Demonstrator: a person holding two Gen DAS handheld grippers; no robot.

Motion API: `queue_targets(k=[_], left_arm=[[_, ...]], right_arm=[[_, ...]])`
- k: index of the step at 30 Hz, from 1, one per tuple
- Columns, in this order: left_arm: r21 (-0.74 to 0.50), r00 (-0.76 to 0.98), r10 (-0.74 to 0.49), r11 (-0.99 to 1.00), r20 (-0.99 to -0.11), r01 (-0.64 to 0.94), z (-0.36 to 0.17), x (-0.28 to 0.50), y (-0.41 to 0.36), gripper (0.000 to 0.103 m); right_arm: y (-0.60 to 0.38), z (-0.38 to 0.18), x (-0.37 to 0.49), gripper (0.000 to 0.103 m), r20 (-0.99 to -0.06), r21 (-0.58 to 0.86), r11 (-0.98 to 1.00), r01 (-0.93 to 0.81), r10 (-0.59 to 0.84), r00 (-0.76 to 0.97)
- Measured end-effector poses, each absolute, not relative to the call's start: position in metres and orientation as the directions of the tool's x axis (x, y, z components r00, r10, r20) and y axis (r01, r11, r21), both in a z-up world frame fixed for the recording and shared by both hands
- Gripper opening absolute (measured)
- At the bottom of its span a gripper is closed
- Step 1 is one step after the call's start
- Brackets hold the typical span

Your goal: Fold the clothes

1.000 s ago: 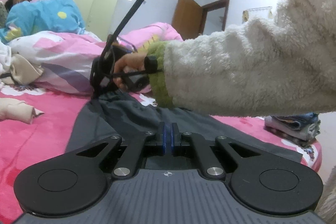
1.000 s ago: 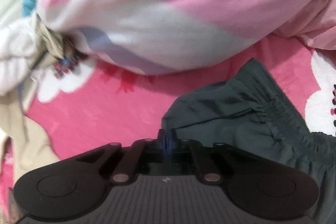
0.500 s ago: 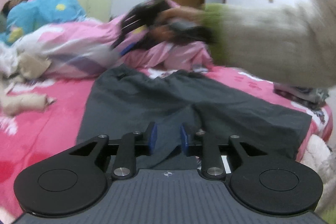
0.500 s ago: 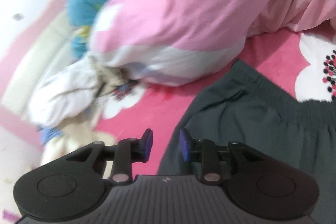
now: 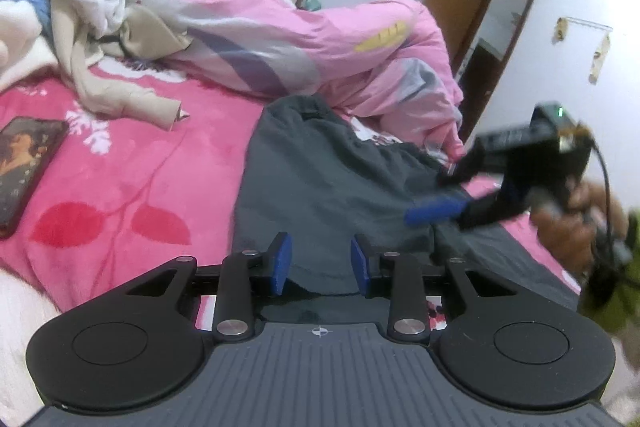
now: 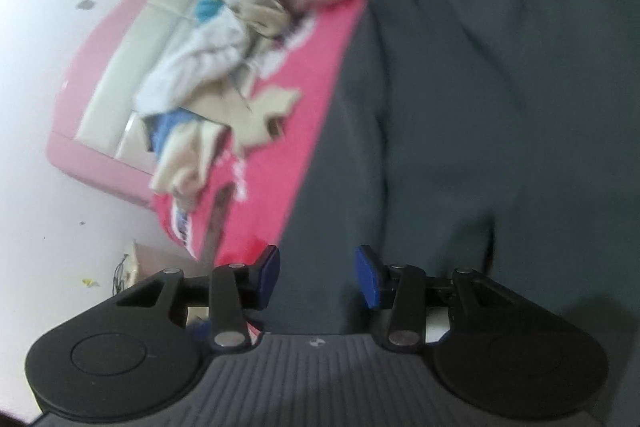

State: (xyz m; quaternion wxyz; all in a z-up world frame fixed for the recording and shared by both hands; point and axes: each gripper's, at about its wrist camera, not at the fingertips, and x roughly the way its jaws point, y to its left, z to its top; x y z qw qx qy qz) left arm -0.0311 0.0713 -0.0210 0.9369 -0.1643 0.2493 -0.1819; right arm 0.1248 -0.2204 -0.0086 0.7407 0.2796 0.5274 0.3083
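— Swung across from the far waistband to the right edge, right gripper (image 5: 434, 213) blurred; jaws parted and opening, nothing pinched.

— And left gripper (image 5: 319, 264)?

— Let go of the hem; jaws likewise opening, pads clear of cloth.

— Whereabouts of the gray shorts (image 5: 320, 179)?

— Spread flat on the pink bed cover (image 5: 132, 187), waistband up against the pink quilt (image 5: 304, 43).

— Anything nearby?

— Phone (image 5: 24, 163) at the left edge, beige garment (image 5: 120, 91) beyond it.
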Motion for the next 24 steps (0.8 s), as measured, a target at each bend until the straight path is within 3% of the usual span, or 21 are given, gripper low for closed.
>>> queue_targets(k=[10, 16, 17, 20, 24], left_arm=[[-0.419, 0.816, -0.390, 0.885, -0.427, 0.204, -0.026, -0.038, 0.080, 0.032], [-0.453, 0.823, -0.372, 0.877, -0.430, 0.160, -0.022, -0.035, 0.092, 0.035], [-0.459, 0.824, -0.368, 0.876, -0.431, 0.151, -0.021, -0.033, 0.093, 0.038], [-0.470, 0.835, -0.351, 0.873, -0.424, 0.129, -0.012, -0.022, 0.097, 0.061], [-0.468, 0.854, -0.340, 0.874, -0.393, 0.132, 0.005, -0.002, 0.098, 0.071]], right_arm=[[-0.191, -0.040, 0.101, 0.043, -0.622, 0.740, 0.656, -0.148, 0.751, 0.221], [-0.186, -0.043, 0.094, 0.009, -0.612, 0.730, 0.660, -0.175, 0.746, 0.262], [-0.186, -0.042, 0.092, 0.005, -0.605, 0.731, 0.658, -0.181, 0.748, 0.273], [-0.192, -0.036, 0.084, 0.004, -0.566, 0.746, 0.635, -0.200, 0.763, 0.314], [-0.209, -0.020, 0.076, 0.003, -0.503, 0.766, 0.604, -0.220, 0.776, 0.381]])
